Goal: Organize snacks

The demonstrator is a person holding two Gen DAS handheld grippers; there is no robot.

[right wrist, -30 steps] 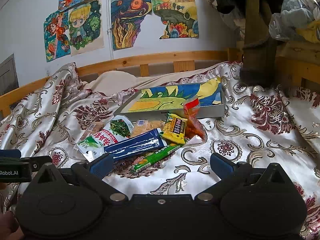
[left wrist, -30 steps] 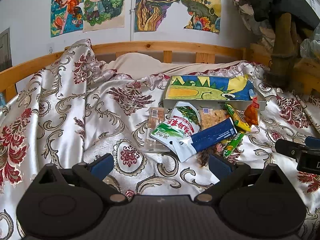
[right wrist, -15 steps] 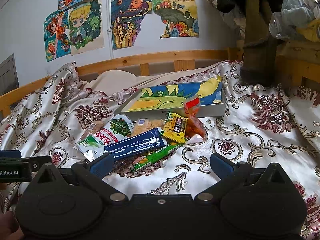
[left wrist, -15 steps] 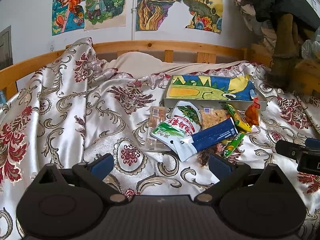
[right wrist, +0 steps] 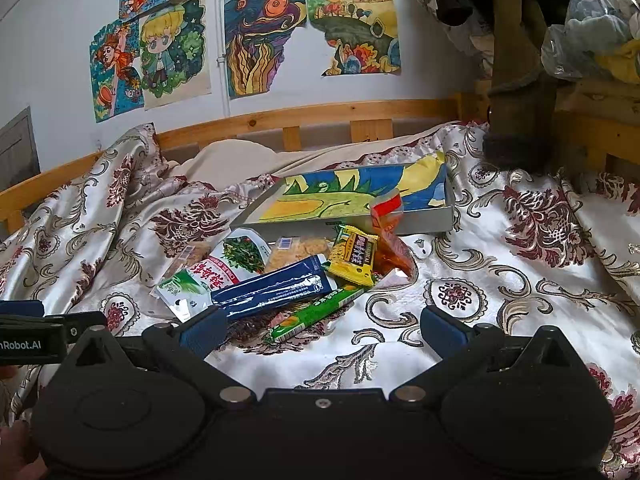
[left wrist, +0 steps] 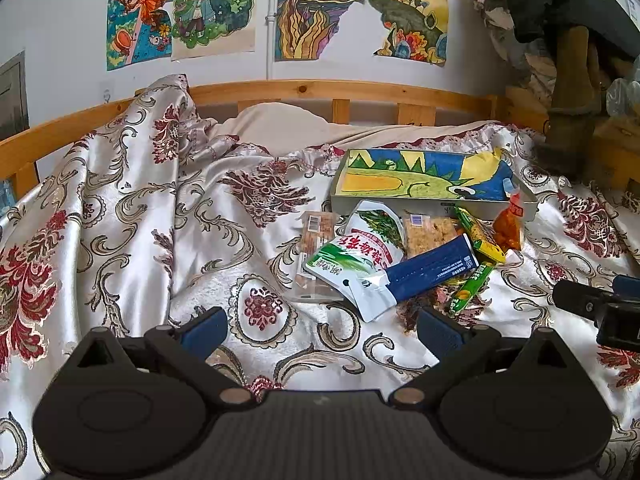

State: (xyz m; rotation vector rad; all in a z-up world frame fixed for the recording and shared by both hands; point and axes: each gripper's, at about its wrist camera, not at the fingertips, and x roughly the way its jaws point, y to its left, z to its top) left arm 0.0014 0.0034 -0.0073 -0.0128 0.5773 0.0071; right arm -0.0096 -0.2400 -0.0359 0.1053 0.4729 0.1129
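1. Right wrist view: my right gripper (right wrist: 320,328) hangs spread wide and empty, the snack pile just ahead on the bedspread (right wrist: 520,280).
2. I see the blue packet (right wrist: 276,290) nearest, beside my left fingertip, long axis running left to right, slightly uphill.
3. My left gripper (left wrist: 320,330), also wide and empty, sits farther left; the right is nearer.
4. The painted box (right wrist: 352,196) waits behind, toward the headboard.

1. A home bedroom: a bed with a wooden rail (left wrist: 340,92) and a satin floral bedspread (left wrist: 140,216).
2. Above the rail, hand-coloured drawings (left wrist: 320,8) are stuck on the white wall.
3. Right of the rail, clothes (right wrist: 520,80) hang in a heap.
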